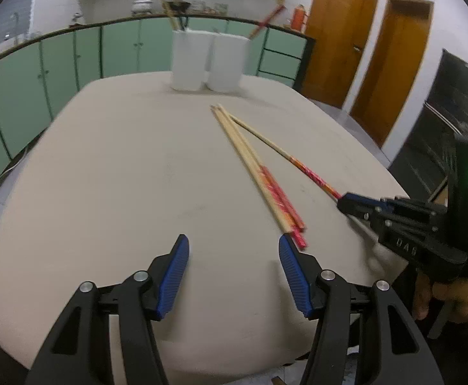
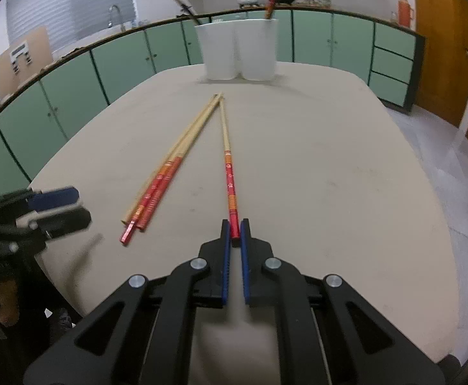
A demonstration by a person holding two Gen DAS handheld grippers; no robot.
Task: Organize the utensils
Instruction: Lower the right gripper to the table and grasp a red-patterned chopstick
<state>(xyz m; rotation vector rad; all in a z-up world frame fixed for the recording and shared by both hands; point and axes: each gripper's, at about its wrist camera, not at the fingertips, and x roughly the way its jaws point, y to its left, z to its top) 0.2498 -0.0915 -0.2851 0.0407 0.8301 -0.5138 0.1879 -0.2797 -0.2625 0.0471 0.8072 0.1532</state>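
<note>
Beige rounded tabletop (image 1: 105, 160) carries two white plastic utensil holders (image 1: 209, 61) side by side at the far end, touching or nearly so, plus loose chopsticks mid-table.

Left wrist view: left gripper (image 1: 234, 247) low over the near tabletop, jaws spread wide, holding nothing. Its right blue pad sits just beside the red ends of the bundle of wooden chopsticks with red-orange handles (image 1: 259, 173); whether it touches them, cannot tell. This view alone shows the right gripper (image 1: 346, 203) side-on, its blue tip at the handle end of the single red-handled wooden chopstick (image 1: 278, 149), with a green light on its black body and the person's right hand (image 1: 448, 298) on the grip. Two orange wooden doors (image 1: 339, 35) sit at the right.

Right wrist view: right gripper (image 2: 235, 232) has jaws closed to a narrow gap, clamped on the red end of the single chopstick (image 2: 229, 173). That chopstick runs straight ahead across the tabletop (image 2: 330, 160), its pale tip close to the bundle's tips. Whether it is lifted or lying flat, cannot tell. The bundle (image 2: 166, 166) lies to the left, fanning away at the handle ends. Left gripper (image 2: 57, 205) appears blurred at the left edge. Only this view shows the faucet (image 2: 115, 12) by the window. Holders (image 2: 238, 49) contain a dark utensil in the left one and a red chopstick in the right one. Green cabinets (image 2: 121, 54) line the back wall.
</note>
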